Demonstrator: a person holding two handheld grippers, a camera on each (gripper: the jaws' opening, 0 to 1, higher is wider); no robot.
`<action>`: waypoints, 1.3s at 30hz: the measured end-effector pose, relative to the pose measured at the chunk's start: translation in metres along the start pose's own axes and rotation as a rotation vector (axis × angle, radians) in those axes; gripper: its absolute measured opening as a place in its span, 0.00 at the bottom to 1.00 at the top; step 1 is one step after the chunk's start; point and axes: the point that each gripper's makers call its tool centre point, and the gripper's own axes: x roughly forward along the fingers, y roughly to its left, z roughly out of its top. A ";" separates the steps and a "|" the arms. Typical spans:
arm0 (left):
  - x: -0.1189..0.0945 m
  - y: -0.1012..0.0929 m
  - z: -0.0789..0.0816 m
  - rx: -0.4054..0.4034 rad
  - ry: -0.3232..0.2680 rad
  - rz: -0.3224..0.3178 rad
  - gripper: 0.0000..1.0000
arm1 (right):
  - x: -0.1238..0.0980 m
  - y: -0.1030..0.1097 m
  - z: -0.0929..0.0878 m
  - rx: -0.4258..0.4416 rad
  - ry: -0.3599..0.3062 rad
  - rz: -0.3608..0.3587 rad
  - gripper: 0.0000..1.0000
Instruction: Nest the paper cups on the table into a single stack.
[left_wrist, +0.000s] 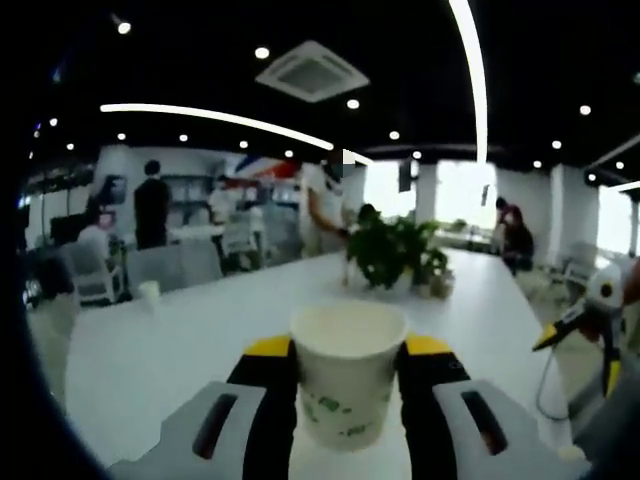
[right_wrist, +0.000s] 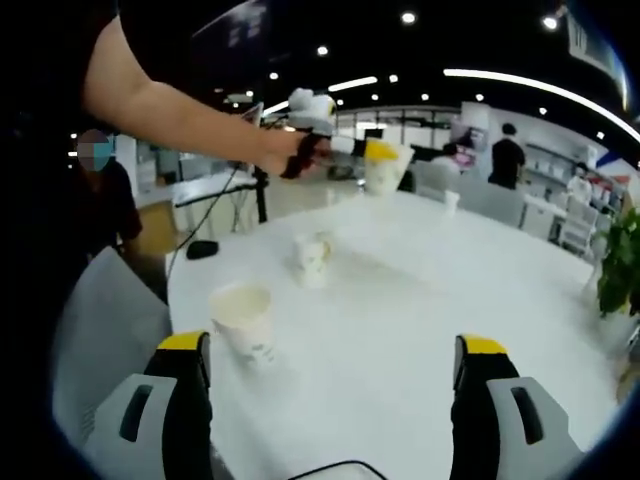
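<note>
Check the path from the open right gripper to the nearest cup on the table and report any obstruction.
Nothing visible blocks it. The right gripper is open over bare white table, and the nearest cup stands upright just beyond its left jaw. The second cup stands farther back.

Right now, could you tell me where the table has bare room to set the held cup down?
Bare white table spreads between the standing cups and the potted plant. The crowded side holds those cups. The left gripper holds its cup.

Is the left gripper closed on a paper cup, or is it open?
Closed on it. In the left gripper view, the left gripper has both yellow-tipped jaws pressed against the sides of the upright paper cup.
</note>
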 end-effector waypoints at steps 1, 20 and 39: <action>-0.003 0.000 0.001 0.004 -0.003 -0.001 0.37 | 0.000 0.001 0.001 0.000 0.000 0.000 1.00; -0.025 -0.025 -0.003 0.036 -0.005 -0.023 0.37 | 0.002 0.012 0.002 -0.014 -0.014 0.005 1.00; -0.027 -0.054 -0.002 0.055 -0.018 -0.044 0.37 | -0.006 0.007 -0.004 0.000 -0.026 -0.004 1.00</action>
